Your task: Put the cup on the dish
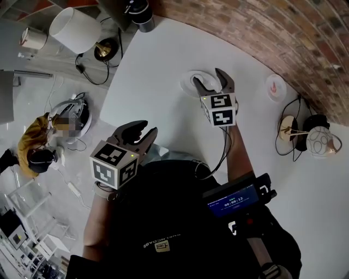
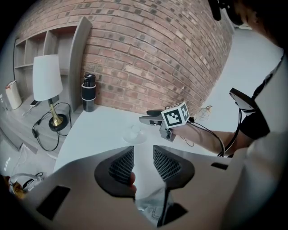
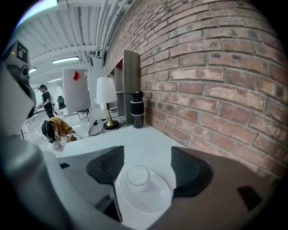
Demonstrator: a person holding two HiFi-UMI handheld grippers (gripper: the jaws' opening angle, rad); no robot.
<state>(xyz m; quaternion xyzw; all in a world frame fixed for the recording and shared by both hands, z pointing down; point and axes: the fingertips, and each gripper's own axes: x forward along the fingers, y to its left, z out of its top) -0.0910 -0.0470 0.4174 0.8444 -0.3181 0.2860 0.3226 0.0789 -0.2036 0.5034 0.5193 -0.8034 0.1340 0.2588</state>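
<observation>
A clear glass cup (image 3: 138, 175) stands upright on a white dish (image 3: 150, 200) on the white table. My right gripper (image 3: 146, 166) is open, its dark pads on either side of the cup with a gap on both sides. In the head view the right gripper (image 1: 210, 79) hovers over the dish (image 1: 190, 80) and hides most of the cup. My left gripper (image 1: 140, 132) hangs near the table's front edge, well short of the dish. The left gripper (image 2: 144, 161) is narrowly open and holds nothing. From there the cup (image 2: 134, 130) and dish (image 2: 135, 137) lie ahead, beside the right gripper (image 2: 145, 116).
A black tumbler (image 1: 143, 13) stands at the table's far end by the brick wall (image 1: 262, 27). A small white disc (image 1: 275, 87) and cables with a round object (image 1: 319, 141) lie at the right. A lamp (image 1: 76, 30) and a crouching person (image 1: 35, 144) are on the floor to the left.
</observation>
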